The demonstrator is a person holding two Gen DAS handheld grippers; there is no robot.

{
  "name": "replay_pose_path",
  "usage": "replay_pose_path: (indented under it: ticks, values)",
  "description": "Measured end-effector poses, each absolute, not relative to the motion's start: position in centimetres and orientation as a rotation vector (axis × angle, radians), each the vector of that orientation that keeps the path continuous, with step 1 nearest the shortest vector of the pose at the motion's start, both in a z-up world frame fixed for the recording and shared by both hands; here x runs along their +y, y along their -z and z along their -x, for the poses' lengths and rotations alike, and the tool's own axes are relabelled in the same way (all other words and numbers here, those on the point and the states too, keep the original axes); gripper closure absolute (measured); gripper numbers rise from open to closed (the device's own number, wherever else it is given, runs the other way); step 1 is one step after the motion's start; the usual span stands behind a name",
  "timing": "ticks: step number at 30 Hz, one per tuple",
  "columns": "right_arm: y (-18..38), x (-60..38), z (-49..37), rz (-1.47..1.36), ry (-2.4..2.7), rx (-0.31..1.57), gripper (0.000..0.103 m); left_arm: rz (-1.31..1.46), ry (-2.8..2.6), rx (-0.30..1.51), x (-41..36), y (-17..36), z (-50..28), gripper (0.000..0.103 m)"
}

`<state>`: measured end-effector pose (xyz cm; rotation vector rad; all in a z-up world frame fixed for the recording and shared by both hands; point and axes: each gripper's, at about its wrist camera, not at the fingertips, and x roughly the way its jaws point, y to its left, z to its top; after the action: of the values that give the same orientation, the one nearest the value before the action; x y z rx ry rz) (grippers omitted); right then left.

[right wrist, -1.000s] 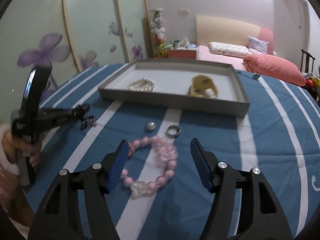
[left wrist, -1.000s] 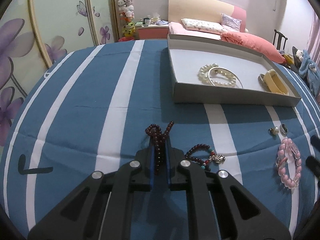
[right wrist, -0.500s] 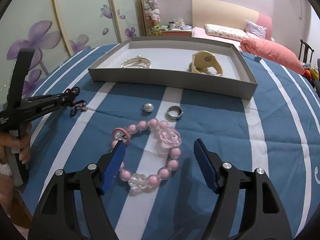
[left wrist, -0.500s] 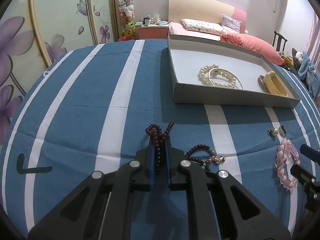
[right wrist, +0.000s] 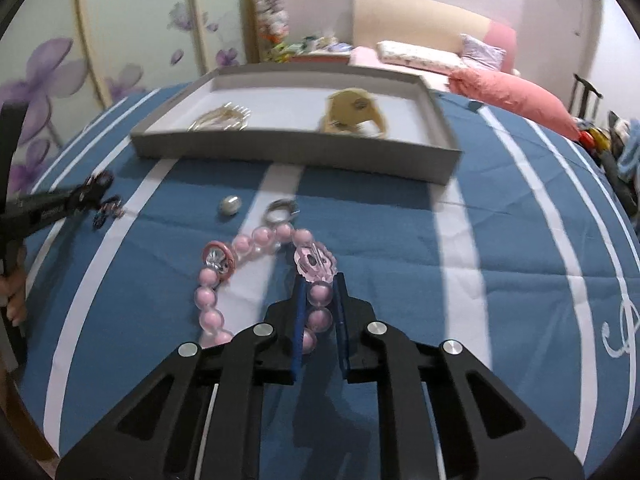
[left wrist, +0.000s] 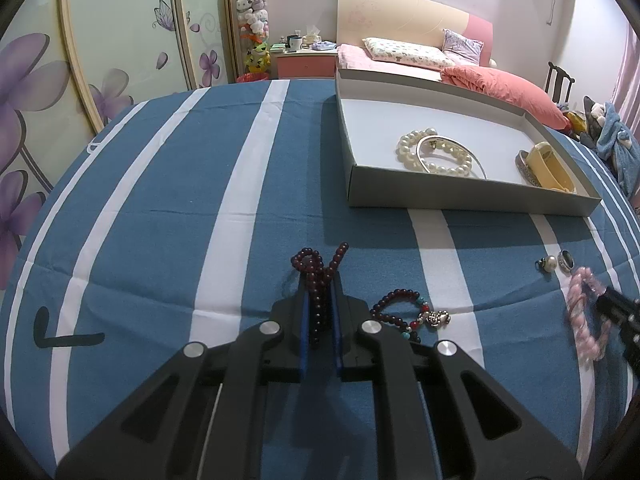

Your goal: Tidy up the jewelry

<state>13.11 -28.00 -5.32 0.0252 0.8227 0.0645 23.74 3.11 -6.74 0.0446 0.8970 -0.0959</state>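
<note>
Left gripper (left wrist: pixel 320 300): jaws clenched on the dark red wooden bead strand (left wrist: pixel 318 276), whose loops stick out past the fingertips toward 12 o'clock. A second dark red bead bracelet with a silver charm (left wrist: pixel 412 316) lies on the blue-and-white striped cloth (left wrist: pixel 160 208), just beside the tips at 3 o'clock.

Right gripper (right wrist: pixel 320 300): jaws clamped on the pink bead bracelet with clear flower charm (right wrist: pixel 256 280); the rest of the loop trails toward 10 o'clock on the cloth.

Single pearl bead (right wrist: pixel 229 205) and silver ring (right wrist: pixel 281 213) sit near each other at 12 o'clock from the bracelet.

Shallow grey cardboard tray (right wrist: pixel 296 148) farther toward 12 o'clock holds a white pearl bracelet (left wrist: pixel 434 154), a thin silver bangle (left wrist: pixel 476 156) and a yellow band (left wrist: pixel 550 166).
</note>
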Motion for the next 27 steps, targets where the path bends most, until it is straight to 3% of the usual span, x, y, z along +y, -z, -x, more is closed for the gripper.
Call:
replay_pose_path:
  ticks: [11, 27]
  values:
    - [1.0, -29.6, -10.9, -0.118, -0.123, 0.572, 0.089, -0.001, 0.108, 0.881, 3.3, 6.3, -23.5, 0.093]
    - [-1.1, -29.9, -10.4, -0.190, -0.144, 0.418, 0.089, -0.028, 0.140, 0.574, 1.7, 0.3, -19.7, 0.093]
